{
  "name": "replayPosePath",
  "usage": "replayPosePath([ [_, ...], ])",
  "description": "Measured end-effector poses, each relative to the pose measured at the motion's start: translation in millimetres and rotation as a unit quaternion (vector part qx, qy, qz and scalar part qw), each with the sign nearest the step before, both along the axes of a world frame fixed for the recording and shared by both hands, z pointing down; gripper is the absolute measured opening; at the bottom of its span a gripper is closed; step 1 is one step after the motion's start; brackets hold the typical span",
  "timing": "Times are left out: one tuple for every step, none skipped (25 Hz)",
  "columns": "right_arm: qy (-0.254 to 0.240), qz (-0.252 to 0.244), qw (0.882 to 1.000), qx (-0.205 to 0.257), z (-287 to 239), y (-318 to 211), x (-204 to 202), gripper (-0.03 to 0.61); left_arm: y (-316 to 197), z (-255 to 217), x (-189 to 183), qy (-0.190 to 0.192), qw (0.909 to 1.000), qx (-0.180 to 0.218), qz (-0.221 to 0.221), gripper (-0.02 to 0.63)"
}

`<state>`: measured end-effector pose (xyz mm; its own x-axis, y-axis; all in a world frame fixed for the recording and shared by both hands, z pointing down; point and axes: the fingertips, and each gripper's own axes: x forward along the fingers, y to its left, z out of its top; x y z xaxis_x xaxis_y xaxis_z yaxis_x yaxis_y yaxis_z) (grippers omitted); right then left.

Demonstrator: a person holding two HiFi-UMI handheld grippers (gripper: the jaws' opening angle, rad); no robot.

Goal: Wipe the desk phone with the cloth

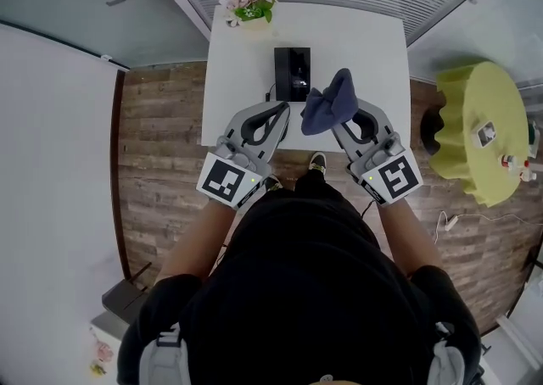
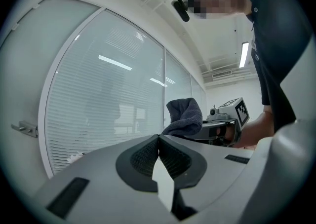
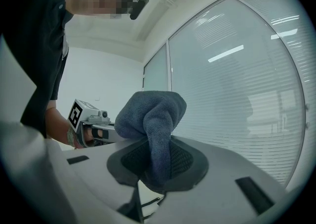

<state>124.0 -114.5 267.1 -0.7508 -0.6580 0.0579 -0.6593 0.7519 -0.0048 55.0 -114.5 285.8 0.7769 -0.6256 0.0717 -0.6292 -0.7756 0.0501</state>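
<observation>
Closest to me, the left gripper [image 1: 283, 108] has its fingers clenched together on nothing; in the left gripper view the pads meet with no cloth between them. Beside it, the right gripper [image 3: 158, 165] has its fingers clamped on a fold of the dark blue cloth [image 1: 329, 101], and the rest bunches up above the pads. So the cloth is in hand, which I judge to be the first part of the job done.

Just beyond the fingertips stands the black desk phone [image 1: 292, 74], near the middle of the white tabletop [image 1: 365, 44]. In the head view the cloth overlaps the phone's right edge, but both gripper views look up at the glass wall and not at the phone, so I cannot tell whether the cloth touches it. I judge that the wiping itself is all left to do.

At the far edge of the tabletop sits a small bunch of flowers [image 1: 249, 0], well apart from the phone.
</observation>
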Motion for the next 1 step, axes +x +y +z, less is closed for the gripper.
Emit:
replayPosePath([
  [0.000, -0.001, 1.000, 0.000, 0.3, -0.6, -0.9, 0.086, -0.1, 0.2, -0.4, -0.001, 1.0000, 0.000, 0.000, 0.011],
])
